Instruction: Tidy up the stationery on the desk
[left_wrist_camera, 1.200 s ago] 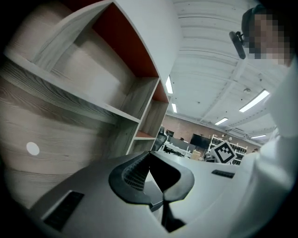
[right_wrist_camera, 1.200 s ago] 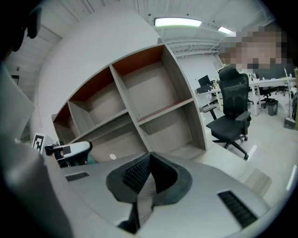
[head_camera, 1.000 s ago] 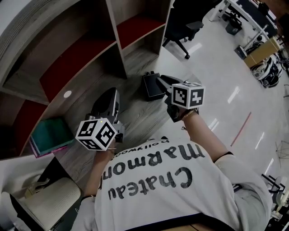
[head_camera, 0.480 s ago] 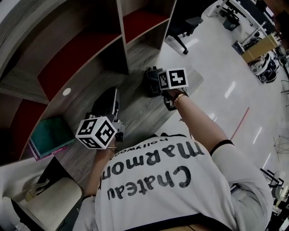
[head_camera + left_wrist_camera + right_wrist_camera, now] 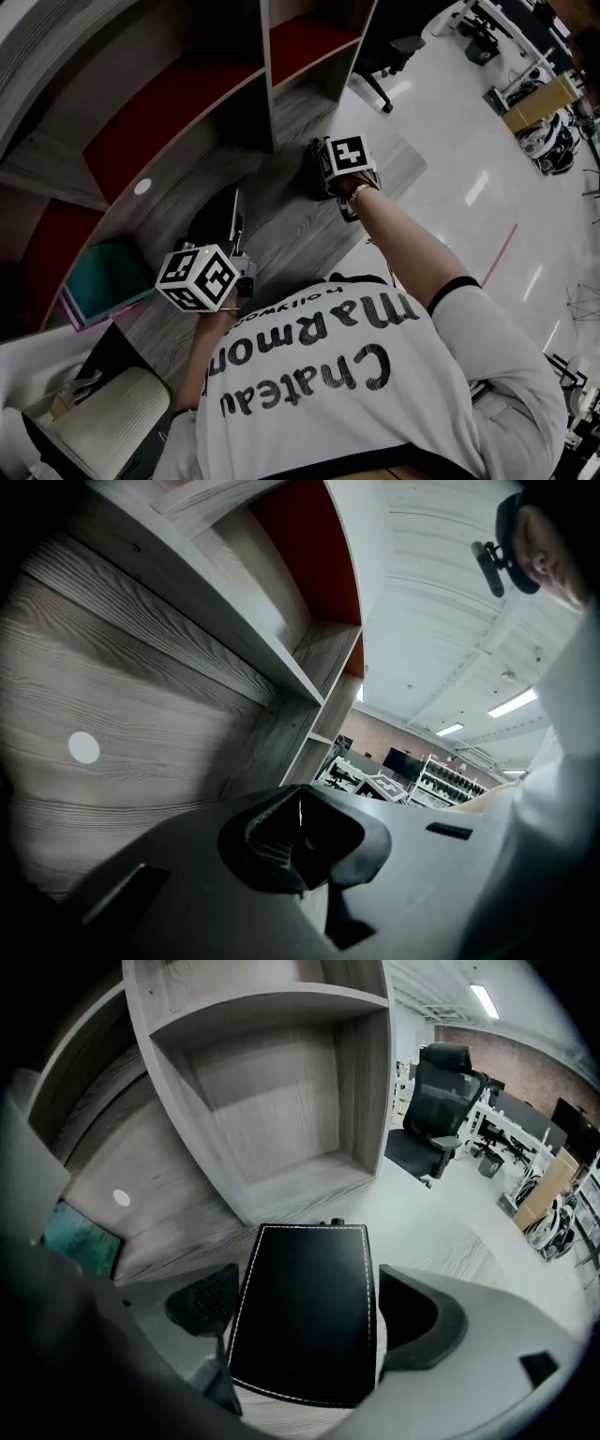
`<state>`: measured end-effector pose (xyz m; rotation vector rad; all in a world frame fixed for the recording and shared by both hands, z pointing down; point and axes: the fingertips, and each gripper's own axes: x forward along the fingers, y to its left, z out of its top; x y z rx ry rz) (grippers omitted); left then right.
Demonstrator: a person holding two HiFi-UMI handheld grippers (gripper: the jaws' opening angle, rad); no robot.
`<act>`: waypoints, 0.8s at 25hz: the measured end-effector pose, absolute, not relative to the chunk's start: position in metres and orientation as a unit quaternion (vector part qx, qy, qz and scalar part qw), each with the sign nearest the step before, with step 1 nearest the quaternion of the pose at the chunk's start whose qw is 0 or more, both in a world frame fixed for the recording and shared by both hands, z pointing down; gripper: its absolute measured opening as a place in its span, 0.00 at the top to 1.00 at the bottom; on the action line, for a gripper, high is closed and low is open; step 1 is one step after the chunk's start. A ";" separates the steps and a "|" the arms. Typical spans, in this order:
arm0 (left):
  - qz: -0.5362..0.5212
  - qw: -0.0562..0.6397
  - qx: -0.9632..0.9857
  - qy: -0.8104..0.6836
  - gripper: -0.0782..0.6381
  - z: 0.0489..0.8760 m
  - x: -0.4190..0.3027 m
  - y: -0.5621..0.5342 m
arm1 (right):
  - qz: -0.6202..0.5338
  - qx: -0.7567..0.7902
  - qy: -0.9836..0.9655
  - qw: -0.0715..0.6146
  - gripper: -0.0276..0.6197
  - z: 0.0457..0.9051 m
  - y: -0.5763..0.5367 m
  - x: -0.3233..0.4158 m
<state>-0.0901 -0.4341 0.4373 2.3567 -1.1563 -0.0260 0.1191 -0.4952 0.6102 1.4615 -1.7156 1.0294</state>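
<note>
A black box with white stitching stands on the grey wood desk near its right end. It also shows in the head view as the black box, mostly under the marker cube. My right gripper is open, one jaw on each side of the box with a gap at both. Over the middle of the desk, my left gripper is shut with nothing in it, the same left gripper in the head view. A teal notebook lies at the desk's left end.
Shelf compartments with red back panels rise behind the desk. A black office chair stands on the floor to the right of the desk. A white chair is at the lower left. A small white disc sits in the desk top.
My right gripper has moved forward and left to the black box, and its jaws now stand on either side of it. The left gripper has barely moved.
</note>
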 end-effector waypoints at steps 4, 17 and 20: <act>-0.011 0.255 0.866 -0.431 0.87 0.435 -0.094 -0.434 | 0.404 0.556 -0.650 0.325 0.29 0.618 -0.494 0.117; -0.017 0.255 0.857 -0.447 0.87 0.434 -0.098 -0.429 | 0.399 0.550 -0.658 0.324 0.29 0.617 -0.493 0.117; -0.017 0.259 0.855 -0.450 0.87 0.436 -0.100 -0.427 | 0.399 0.556 -0.661 0.308 0.29 0.612 -0.492 0.117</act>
